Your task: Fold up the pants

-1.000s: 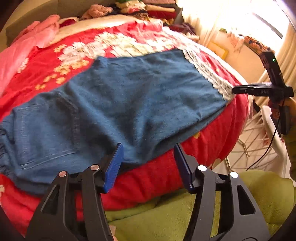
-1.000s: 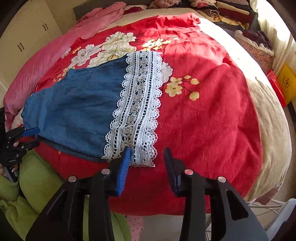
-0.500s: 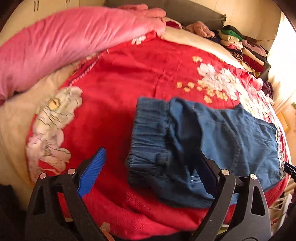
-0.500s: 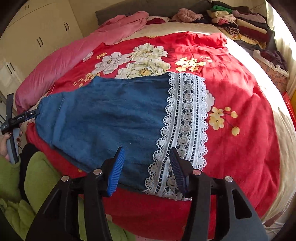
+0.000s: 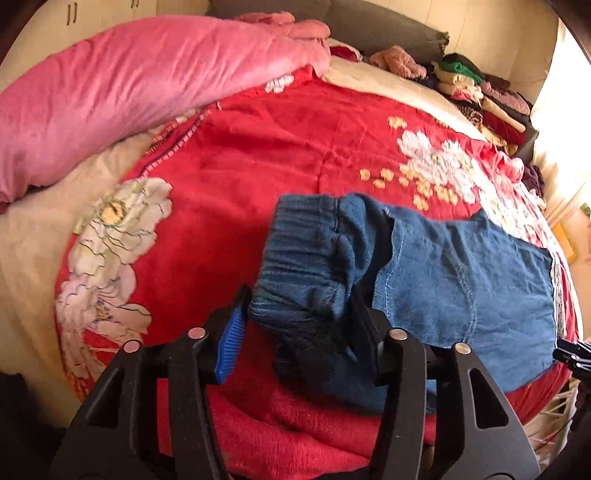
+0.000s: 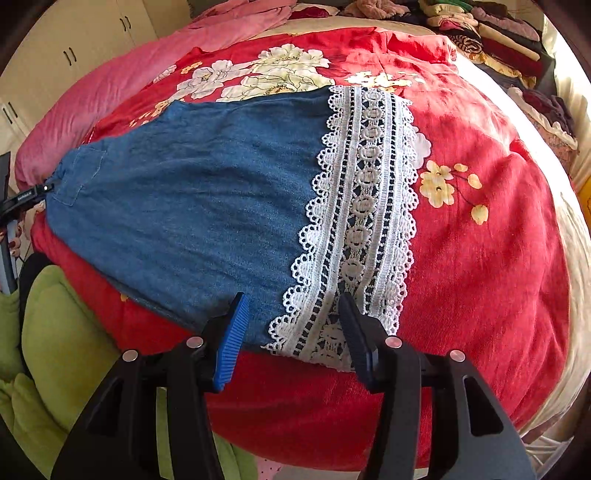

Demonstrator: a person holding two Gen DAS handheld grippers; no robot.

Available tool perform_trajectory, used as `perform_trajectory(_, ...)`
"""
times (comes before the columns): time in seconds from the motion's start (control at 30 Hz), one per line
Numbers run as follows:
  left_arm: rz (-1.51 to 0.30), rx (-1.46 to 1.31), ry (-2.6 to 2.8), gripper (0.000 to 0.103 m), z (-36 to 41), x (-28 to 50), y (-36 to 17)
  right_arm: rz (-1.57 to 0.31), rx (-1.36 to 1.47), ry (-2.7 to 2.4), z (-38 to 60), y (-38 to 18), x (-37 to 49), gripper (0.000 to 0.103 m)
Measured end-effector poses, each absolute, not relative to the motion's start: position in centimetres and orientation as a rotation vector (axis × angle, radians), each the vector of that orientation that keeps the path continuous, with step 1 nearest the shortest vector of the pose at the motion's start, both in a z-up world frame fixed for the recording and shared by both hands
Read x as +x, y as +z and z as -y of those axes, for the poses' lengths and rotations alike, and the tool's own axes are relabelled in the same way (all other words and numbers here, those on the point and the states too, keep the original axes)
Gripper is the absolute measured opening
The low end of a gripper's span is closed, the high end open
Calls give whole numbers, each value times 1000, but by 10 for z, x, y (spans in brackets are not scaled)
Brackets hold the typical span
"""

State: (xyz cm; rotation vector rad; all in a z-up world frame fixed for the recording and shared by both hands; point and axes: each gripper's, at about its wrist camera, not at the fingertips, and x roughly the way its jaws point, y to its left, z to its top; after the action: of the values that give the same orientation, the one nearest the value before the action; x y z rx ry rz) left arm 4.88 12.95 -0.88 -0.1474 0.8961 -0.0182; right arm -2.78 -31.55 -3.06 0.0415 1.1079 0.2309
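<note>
Pants: blue denim pants with a gathered elastic waistband (image 5: 461, 280) lie flat across the centre of the frame in both views, waistband end at the left wrist camera, hem at the right wrist camera.
Hem trim: a wide white lace band (image 6: 362, 206) runs top to bottom right of centre in the right wrist view.
Bedding: red floral blanket (image 5: 258, 155) under the pants; a pink plush quilt (image 5: 122, 85) fills the upper left of the left wrist view.
Left gripper (image 5: 295, 328): jaws spread wide, the bunched waistband sitting between the blue pads; not yet pinched.
Right gripper (image 6: 291, 332): jaws wide apart at the lower centre, straddling the near corner of the lace hem, gripping nothing.
Clothes pile: folded garments (image 6: 498, 33) stacked at the upper right.
</note>
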Motion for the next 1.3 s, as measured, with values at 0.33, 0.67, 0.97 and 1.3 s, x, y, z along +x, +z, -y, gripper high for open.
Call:
perform_trajectory(0.33,-749,-23,-196,58,-57,38,52,-917,163,209,360,20,2,49)
perform_trajectory(0.67,-870,34,-379,58,38,124,18,-942,335,196,417,-6,95,49)
perform_trajectory(0.97,-1009,72,-340,58,73,187,-48,-943,302,324,393,-32,96,19)
perform_trajectory(1.3,-859,236,-339,3,114,160,-19,-766,13,249,380,20,74,14)
